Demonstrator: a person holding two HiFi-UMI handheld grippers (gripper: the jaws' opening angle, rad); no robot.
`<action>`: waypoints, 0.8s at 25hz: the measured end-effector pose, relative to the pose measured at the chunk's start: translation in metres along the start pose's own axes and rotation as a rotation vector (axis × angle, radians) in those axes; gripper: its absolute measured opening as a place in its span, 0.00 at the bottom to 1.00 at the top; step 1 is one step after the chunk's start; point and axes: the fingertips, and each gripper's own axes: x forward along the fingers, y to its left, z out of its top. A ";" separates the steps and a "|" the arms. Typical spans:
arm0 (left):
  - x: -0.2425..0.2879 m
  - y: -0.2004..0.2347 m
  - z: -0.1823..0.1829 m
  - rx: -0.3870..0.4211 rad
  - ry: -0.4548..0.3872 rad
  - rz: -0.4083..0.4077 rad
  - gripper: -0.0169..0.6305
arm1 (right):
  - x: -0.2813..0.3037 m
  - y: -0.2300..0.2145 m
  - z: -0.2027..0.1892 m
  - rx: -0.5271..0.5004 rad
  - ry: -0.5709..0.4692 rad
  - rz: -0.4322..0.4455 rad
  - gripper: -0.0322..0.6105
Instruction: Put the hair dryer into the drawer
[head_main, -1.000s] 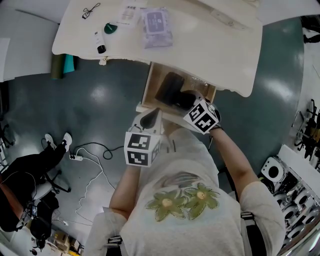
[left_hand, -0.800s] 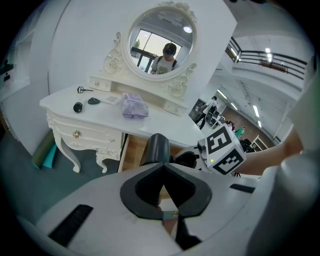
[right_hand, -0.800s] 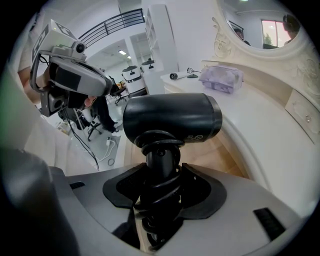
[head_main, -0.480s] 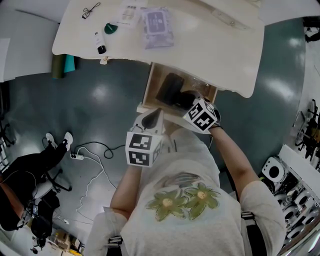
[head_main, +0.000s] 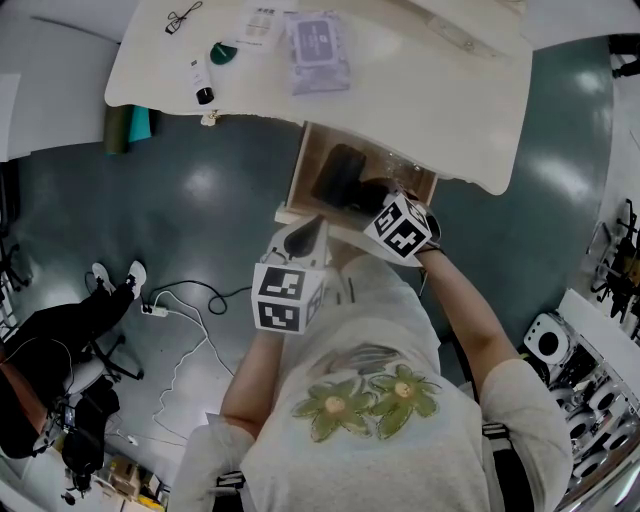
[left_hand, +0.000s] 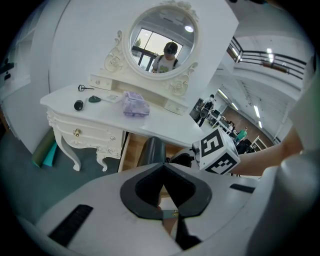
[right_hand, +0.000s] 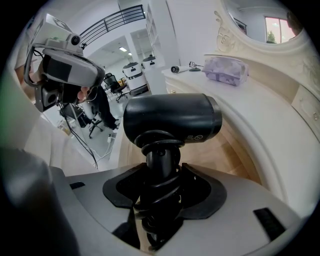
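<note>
The black hair dryer (head_main: 343, 182) hangs over the open wooden drawer (head_main: 303, 165) under the white dressing table (head_main: 440, 110). My right gripper (head_main: 385, 205) is shut on its handle. In the right gripper view the dryer's barrel (right_hand: 170, 120) lies crosswise above the jaws, and the cord-wrapped handle fills my right gripper (right_hand: 161, 187). The drawer's wooden inside (right_hand: 235, 155) lies beyond it. My left gripper (head_main: 308, 230) stays shut and empty just in front of the drawer's front edge. From my left gripper (left_hand: 164, 172) I see the dryer (left_hand: 151, 151) and the drawer (left_hand: 130, 150).
On the tabletop lie a purple pack (head_main: 318, 42), a small bottle (head_main: 201, 82), a green lid (head_main: 220, 55) and glasses (head_main: 182, 20). Green rolls (head_main: 128, 128) lean by the table leg. A cable with a power strip (head_main: 165, 312) runs over the floor. Equipment racks (head_main: 590, 380) stand right.
My right gripper has carried the hair dryer a little farther over the drawer. The left gripper has stayed where it was.
</note>
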 end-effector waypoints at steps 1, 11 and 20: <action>0.000 0.000 -0.001 0.000 0.002 -0.001 0.04 | 0.001 0.000 0.000 -0.001 0.002 0.000 0.38; -0.002 0.000 -0.004 0.002 0.009 -0.002 0.04 | 0.011 -0.001 -0.005 0.001 0.029 0.001 0.38; -0.005 0.004 -0.007 0.000 0.017 0.004 0.04 | 0.020 -0.004 -0.011 0.007 0.051 0.001 0.38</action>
